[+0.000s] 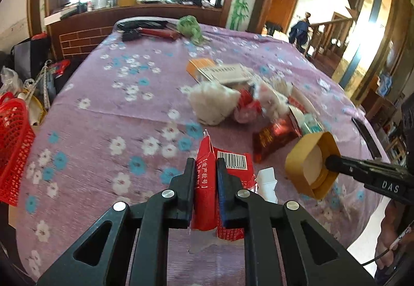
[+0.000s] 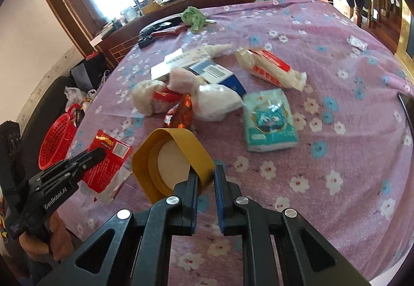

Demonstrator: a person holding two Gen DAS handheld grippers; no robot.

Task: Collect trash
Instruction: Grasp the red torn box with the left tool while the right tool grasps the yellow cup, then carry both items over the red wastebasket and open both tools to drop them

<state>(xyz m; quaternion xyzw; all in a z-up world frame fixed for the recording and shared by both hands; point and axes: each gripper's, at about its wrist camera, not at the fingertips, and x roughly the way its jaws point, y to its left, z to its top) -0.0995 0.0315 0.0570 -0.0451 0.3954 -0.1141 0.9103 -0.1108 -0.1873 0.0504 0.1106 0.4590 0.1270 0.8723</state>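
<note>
I hold a piece of trash in each gripper above a table (image 1: pixel 85 115) draped in a purple flowered cloth. My left gripper (image 1: pixel 206 164) pinches a crumpled red wrapper (image 1: pixel 207 182) between pressed-in jaws; the wrapper's long axis runs from 12 to 6 o'clock along the fingers. My right gripper (image 2: pixel 206 173) pinches the wall of a yellow paper tray (image 2: pixel 172 159), which juts toward 10 o'clock from the fingers, its open face tilted toward the lens. A red mesh basket (image 1: pixel 14 146) sits off the table's edge at 9 o'clock in the left view, which I judge the likely drop point, and the left hand is nearer it. The remaining trash pile (image 2: pixel 196 94) lies at 12 o'clock, well apart from both grippers.
</note>
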